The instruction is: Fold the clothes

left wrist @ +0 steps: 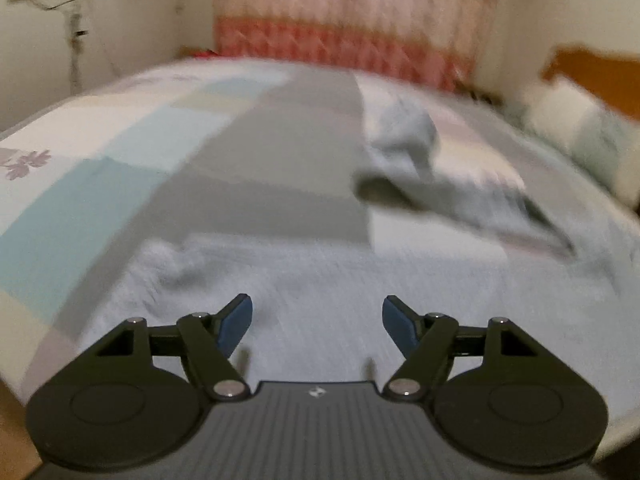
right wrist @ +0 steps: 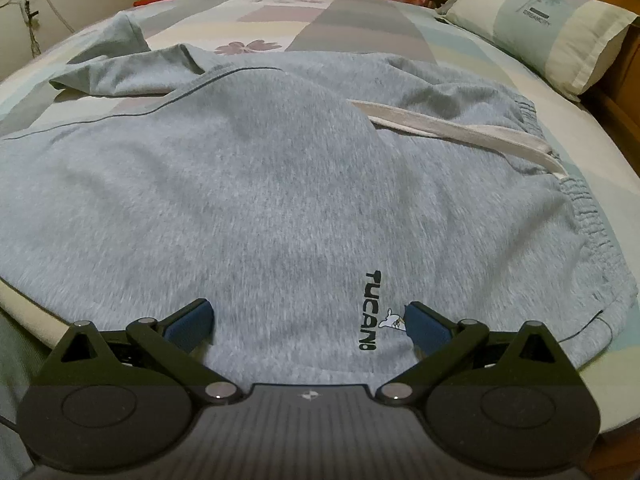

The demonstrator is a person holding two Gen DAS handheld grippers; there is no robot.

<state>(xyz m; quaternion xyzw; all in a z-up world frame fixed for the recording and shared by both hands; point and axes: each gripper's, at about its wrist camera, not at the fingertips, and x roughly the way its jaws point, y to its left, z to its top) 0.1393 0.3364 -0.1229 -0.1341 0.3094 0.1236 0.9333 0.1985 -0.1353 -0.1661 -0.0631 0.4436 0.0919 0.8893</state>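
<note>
Grey sweatpants printed "TUCAN" lie spread on the patchwork bed, white drawstring toward the pillow marked "DREAMCITY". Left gripper and right gripper hover released over the sweatpants.

The grey sweatpants carry the dark printed word "TUCANO" near their near edge, set sideways in the right wrist view, with a small bird emblem beside it. The pillow bears small print too tiny to read. Nothing is legible in the blurred left wrist view.
</note>
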